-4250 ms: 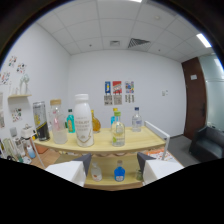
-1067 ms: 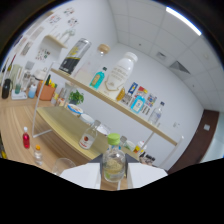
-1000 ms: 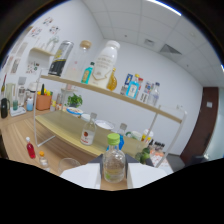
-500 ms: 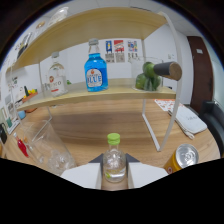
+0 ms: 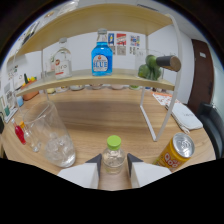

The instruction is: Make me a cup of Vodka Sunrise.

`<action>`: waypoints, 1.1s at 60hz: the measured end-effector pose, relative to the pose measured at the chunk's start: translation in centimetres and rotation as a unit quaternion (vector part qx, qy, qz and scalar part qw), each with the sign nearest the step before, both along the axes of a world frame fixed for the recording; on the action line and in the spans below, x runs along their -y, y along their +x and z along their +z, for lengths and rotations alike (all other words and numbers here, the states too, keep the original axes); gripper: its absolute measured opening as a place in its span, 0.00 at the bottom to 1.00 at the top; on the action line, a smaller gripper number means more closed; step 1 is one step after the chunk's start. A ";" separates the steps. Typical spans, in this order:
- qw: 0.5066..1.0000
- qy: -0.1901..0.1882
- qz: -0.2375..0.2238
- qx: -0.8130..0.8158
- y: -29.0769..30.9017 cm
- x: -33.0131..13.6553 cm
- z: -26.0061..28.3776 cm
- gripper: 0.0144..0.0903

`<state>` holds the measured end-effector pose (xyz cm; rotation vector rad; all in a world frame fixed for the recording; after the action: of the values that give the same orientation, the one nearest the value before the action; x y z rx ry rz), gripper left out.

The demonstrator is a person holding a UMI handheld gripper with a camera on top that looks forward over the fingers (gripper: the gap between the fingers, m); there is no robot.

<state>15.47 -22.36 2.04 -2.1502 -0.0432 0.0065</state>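
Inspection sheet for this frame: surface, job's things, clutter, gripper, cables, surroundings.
Surface: wooden table under a two-legged wooden shelf.
Job's things: small green-capped bottle between the fingers; clear glass with ice beside it; orange can on the other side.
Clutter: blue bottle, clear bottle and dark green bottle on the shelf.
Gripper: gripper shut on the small bottle.
Cables: nothing seen.
Surroundings: white wall, posters, dark door.

An office-like room set up as a drinks station: white walls with small posters [image 5: 120,41], a dark door [image 5: 204,70], and a wooden table [image 5: 110,112] carrying a shelf [image 5: 95,79] of bottles, including a blue bottle [image 5: 100,54].
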 end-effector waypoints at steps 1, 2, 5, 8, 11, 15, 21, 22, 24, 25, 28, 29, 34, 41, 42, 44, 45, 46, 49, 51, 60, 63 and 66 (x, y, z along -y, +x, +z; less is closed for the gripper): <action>1.000 -0.006 -0.001 0.001 0.0 0.2 -0.1 0.45; 1.000 -0.010 -0.002 0.000 0.0 0.4 -0.1 0.50; 1.000 -0.009 -0.007 -0.003 0.0 0.8 0.7 0.70; 1.000 -0.004 -0.014 -0.004 -0.1 1.3 1.9 0.86; 1.000 -0.004 -0.020 -0.003 -0.3 2.0 3.3 0.93; 1.000 0.004 -0.030 0.004 -0.4 3.1 5.7 0.94; 0.999 0.002 -0.044 0.026 -1.1 5.3 8.6 0.94; 0.999 0.004 -0.045 0.025 -1.4 5.7 9.1 0.94; 0.999 0.005 -0.044 0.021 -2.2 6.5 10.0 0.93; 0.999 0.004 -0.044 0.020 -2.5 6.9 10.4 0.93; 0.999 0.000 -0.045 0.017 -3.7 8.0 11.4 0.93; 0.999 -0.001 -0.045 0.017 -4.1 8.4 11.6 0.93; 0.999 -0.001 -0.042 0.019 -5.9 9.9 12.9 0.94; 0.999 -0.004 -0.035 0.016 -8.5 11.3 13.7 0.94; 0.999 -0.004 -0.035 0.015 -8.8 11.4 13.8 0.94; 0.999 -0.004 -0.033 0.015 -9.5 11.7 13.9 0.94; 0.999 -0.004 -0.032 0.016 -9.7 11.8 13.9 0.94; 0.999 -0.004 -0.031 0.017 -10.0 11.9 14.0 0.94; 0.999 -0.004 -0.031 0.016 -10.6 12.1 14.0 0.94; 0.999 -0.007 -0.030 0.014 -10.9 12.3 13.9 0.94; 0.999 -0.009 -0.035 0.011 -11.8 12.7 14.0 0.94; 0.999 -0.009 -0.036 0.014 -11.7 12.7 14.0 0.95; 0.999 -0.006 -0.038 0.018 -11.7 12.7 14.2 0.94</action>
<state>3.78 -35.02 16.19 -2.1634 0.0178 -0.0760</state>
